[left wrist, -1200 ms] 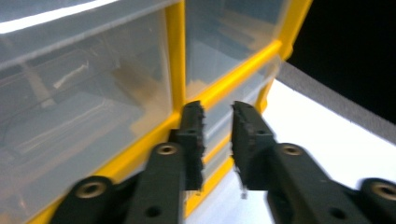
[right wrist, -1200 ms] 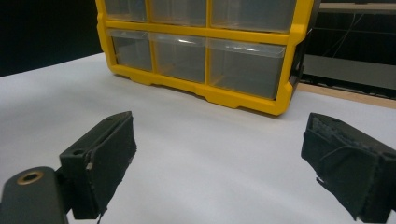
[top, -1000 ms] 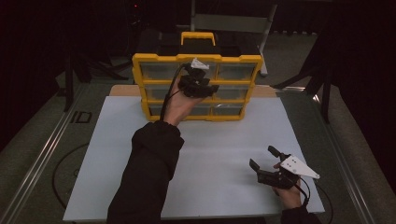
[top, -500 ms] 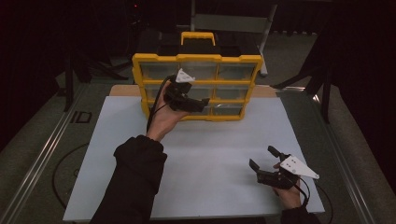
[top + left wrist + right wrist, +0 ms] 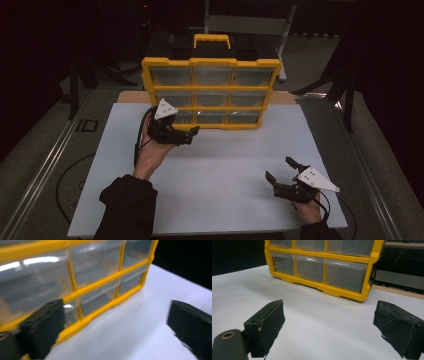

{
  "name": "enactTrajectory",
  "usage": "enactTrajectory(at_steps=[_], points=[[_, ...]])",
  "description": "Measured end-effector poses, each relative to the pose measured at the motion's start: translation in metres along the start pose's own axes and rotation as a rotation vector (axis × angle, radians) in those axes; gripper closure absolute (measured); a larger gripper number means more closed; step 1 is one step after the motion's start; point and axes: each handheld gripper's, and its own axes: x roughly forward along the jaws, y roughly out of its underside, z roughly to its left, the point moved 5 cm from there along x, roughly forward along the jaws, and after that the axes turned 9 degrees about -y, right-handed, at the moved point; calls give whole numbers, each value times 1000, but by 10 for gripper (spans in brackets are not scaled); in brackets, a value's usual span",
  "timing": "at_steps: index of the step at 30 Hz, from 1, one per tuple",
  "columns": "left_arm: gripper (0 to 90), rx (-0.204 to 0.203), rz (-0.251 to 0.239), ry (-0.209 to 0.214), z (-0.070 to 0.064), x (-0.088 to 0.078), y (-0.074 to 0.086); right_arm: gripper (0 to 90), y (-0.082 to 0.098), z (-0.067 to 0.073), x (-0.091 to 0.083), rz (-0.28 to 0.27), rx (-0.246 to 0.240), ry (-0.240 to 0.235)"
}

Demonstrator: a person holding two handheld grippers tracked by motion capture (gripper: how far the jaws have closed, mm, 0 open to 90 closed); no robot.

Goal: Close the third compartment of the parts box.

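A yellow drawer cabinet (image 5: 211, 62) with clear drawers stands upright at the back of the white table (image 5: 220, 165). My left gripper (image 5: 189, 136) hovers just in front of the cabinet's lower left corner. Its jaws have just been opening and now stand wide apart with nothing between them. In the left gripper view the left gripper (image 5: 115, 310) looks along the lower drawers (image 5: 96, 302), which appear shut. My right gripper (image 5: 280, 169) rests low near the table's front right, open and empty. From the right gripper (image 5: 329, 307) the cabinet (image 5: 342, 291) shows farther off.
A yellow carry handle (image 5: 212, 39) tops the cabinet. A wooden strip (image 5: 132, 96) edges the table behind it. A metal frame (image 5: 245, 22) stands in the dark beyond. Grey floor with a rail (image 5: 45, 170) lies to the left.
The left hand has drawn back from the cabinet's middle drawers, moving left and down to the lower left corner. The right gripper has not moved.
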Motion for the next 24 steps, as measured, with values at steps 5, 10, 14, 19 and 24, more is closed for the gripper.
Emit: enactTrajectory(at_steps=[5, 10, 14, 19, 24], points=[[0, -33, -43, -4, 8, -18, 29, 95, 0, 1, 1, 0, -5, 0], [0, -51, -93, -29, 11, -39, 64, 95, 0, 3, 1, 2, -6, -2], [0, -37, -112, -49, 11, -52, 89, 96, 0, 3, 2, 2, -12, -3], [0, -14, -116, -38, 8, -65, 123, 95, 1, 3, 2, 8, -12, -3], [0, -35, -100, -85, 15, -72, 147, 96, 0, 4, 2, 4, -11, -2]])
